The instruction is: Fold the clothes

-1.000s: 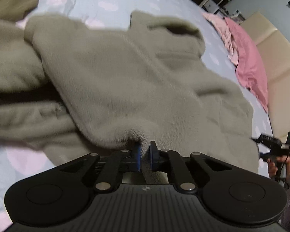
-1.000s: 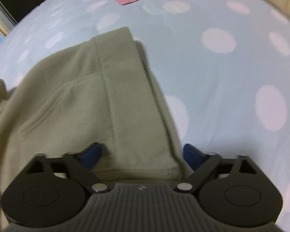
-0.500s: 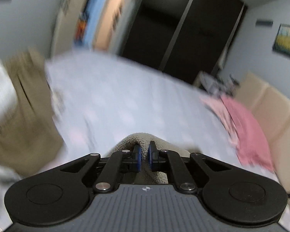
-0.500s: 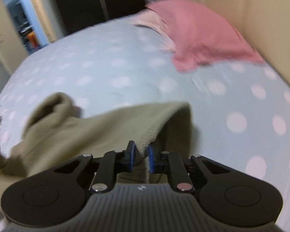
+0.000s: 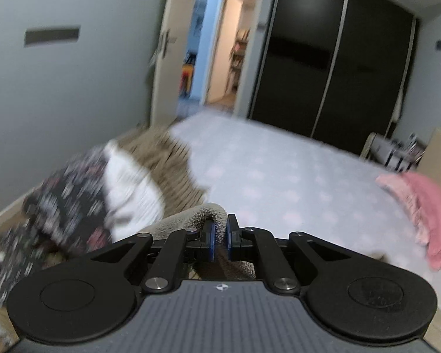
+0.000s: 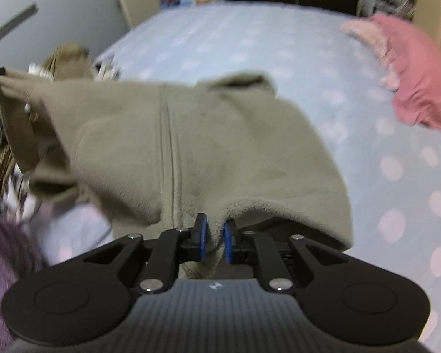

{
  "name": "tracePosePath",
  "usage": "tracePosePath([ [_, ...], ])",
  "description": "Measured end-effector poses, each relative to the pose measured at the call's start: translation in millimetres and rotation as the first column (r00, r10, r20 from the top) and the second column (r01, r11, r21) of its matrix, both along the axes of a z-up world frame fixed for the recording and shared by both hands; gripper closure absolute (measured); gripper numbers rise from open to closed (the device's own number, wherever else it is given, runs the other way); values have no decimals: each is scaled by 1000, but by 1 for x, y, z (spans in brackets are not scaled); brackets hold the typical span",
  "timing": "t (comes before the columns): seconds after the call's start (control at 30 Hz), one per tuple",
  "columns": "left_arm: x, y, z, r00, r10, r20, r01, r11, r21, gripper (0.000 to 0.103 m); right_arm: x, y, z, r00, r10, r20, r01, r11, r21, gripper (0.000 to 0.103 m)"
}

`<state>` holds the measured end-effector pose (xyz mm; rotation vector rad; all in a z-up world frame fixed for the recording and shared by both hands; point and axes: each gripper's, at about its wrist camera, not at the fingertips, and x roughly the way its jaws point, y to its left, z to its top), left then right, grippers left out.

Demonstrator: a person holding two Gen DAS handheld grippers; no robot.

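The olive fleece top [image 6: 214, 147] hangs in the air above the bed [image 6: 382, 153], stretched between the two tongs. In the right wrist view it spreads wide across the middle, with a seam running down its front and one end drawn out toward the left edge of the picture, where the left tongs show only as a small dark tip. Its lower hem is pinched in the right tongs [image 6: 214, 239], whose blue pads [image 6: 202, 236] are pressed onto a fold of the fleece. In the left wrist view only a bunched edge of the same top [image 5: 208, 214] shows, gripped in the left tongs [image 5: 219, 241], nearly closed on the cloth.

Under the top lies the bed's pale blue sheet with lighter dots. A pink cloth [image 6: 417, 79] lies at the bed's far right edge, near a tan headboard [image 6: 435, 6]. At the bed's left edge is a blurred heap of clothes [image 5: 103, 185]: dark patterned, white and brown pieces. Beyond the bed's far end stand a dark wardrobe [image 5: 332, 67] and an open doorway [image 5: 220, 47].
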<state>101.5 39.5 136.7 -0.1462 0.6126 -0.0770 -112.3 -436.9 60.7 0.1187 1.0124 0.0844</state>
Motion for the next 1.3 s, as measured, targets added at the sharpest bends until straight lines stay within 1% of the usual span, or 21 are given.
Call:
tracePosePath([
  [0.07,-6,16,-23,998,8,-60,-8,1000,1,97,-2,4,-13,998,14,-58,-14,1000,4,88],
  [0.13,-9,26,-42,992,6,-124,-5,1000,9,96,-1,-4,-20,995,-8,-99,9,1000,12,85],
  [0.2,-14,36,-58,983,-8,-185,9,1000,6,96,3,-12,-22,993,-30,-117,32,999,15,83],
  [0.27,-19,42,-70,973,-25,-229,26,1000,-1,94,4,-16,-20,991,-47,-123,48,999,7,77],
  [0.3,-21,45,-71,971,-35,-237,36,999,-4,93,1,-14,-17,992,-49,-117,48,999,-13,74],
  [0.37,-27,50,-72,966,-56,-251,56,998,-9,92,-2,-12,-10,993,-49,-107,44,998,-52,64],
  [0.43,-32,51,-68,961,-83,-263,84,996,-6,90,0,-12,-3,994,-45,-101,36,996,-87,63],
  [0.53,-39,47,-58,957,-115,-265,123,992,15,81,6,-15,7,995,-53,-80,43,993,-114,56],
  [0.57,-43,45,-55,957,-126,-260,137,990,25,73,7,-17,9,996,-55,-73,46,992,-120,55],
  [0.6,-47,42,-51,957,-137,-255,151,988,35,61,10,-17,9,996,-57,-72,48,991,-125,55],
  [0.67,-54,37,-45,957,-175,-230,191,980,49,50,21,-16,6,995,-59,-78,48,989,-137,48],
  [0.73,-61,31,-36,956,-209,-208,226,972,63,48,32,-14,0,995,-55,-89,40,987,-156,47],
  [0.8,-61,26,-30,951,-243,-190,260,963,69,40,42,-12,-5,994,-48,-94,32,986,-166,46],
  [0.87,-53,21,-29,946,-264,-186,282,957,75,36,55,-9,-10,995,-37,-95,22,987,-159,45],
  [0.97,-33,12,-39,934,-293,-204,314,946,81,31,78,-4,-16,996,-13,-85,0,988,-156,43],
  [1.03,-17,7,-51,922,-299,-244,323,944,65,30,95,-1,-21,997,4,-73,-16,987,-163,40],
  [1.13,0,3,-72,908,-284,-308,297,955,-5,31,125,-1,-30,998,9,-54,-18,985,-172,37],
  [1.2,6,1,-84,899,-291,-326,291,955,-49,30,145,-7,-38,999,0,-50,-8,987,-159,36],
  [1.23,10,-1,-91,894,-295,-336,291,955,-65,30,155,-9,-43,999,-6,-47,-2,988,-154,34],
  [1.3,17,-3,-104,888,-282,-365,274,959,-73,30,177,-15,-52,999,-16,-37,10,988,-154,33],
])
